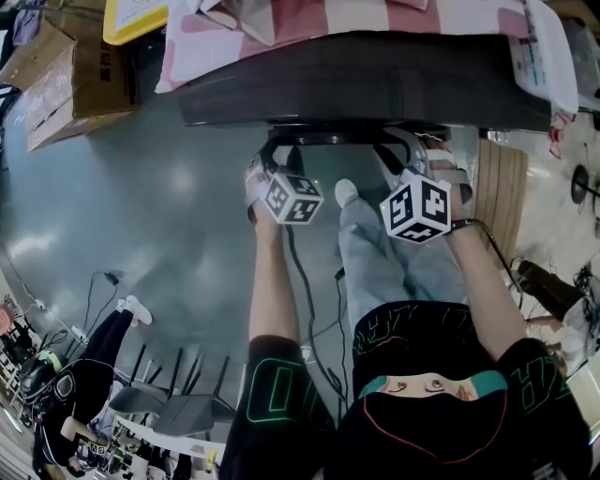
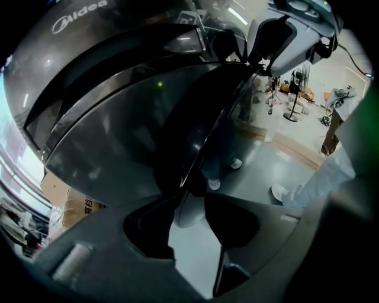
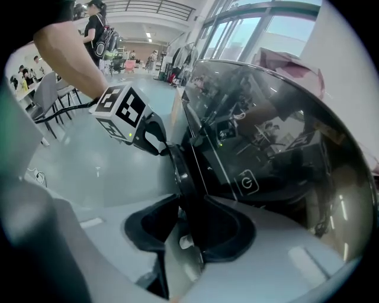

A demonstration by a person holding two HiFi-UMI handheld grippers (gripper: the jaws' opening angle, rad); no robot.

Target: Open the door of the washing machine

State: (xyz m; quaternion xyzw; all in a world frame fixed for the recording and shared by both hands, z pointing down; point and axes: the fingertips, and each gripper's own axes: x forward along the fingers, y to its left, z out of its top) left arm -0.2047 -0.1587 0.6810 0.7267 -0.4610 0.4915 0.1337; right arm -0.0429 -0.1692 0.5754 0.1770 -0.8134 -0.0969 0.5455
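Observation:
The dark washing machine (image 1: 375,84) stands in front of me, a Midea drum front with a round dark glass door (image 2: 136,136). Both grippers sit at the door's lower rim (image 1: 328,137). My left gripper (image 1: 272,159) has its jaws apart; the door's thin edge (image 2: 190,177) runs down between the pads (image 2: 148,231) with floor showing past it. My right gripper (image 1: 401,155) has the thick black door rim (image 3: 180,177) pressed between its pads (image 3: 228,234). Each gripper shows in the other's view: the left (image 3: 121,112) and the right (image 2: 278,41).
A pink striped cloth (image 1: 356,19) lies on the machine. Cardboard boxes (image 1: 66,80) stand at the left, a wooden board (image 1: 502,197) at the right. A cable (image 1: 300,309) hangs by my legs (image 1: 375,253). Chairs (image 1: 178,394) and a person (image 1: 84,375) are behind.

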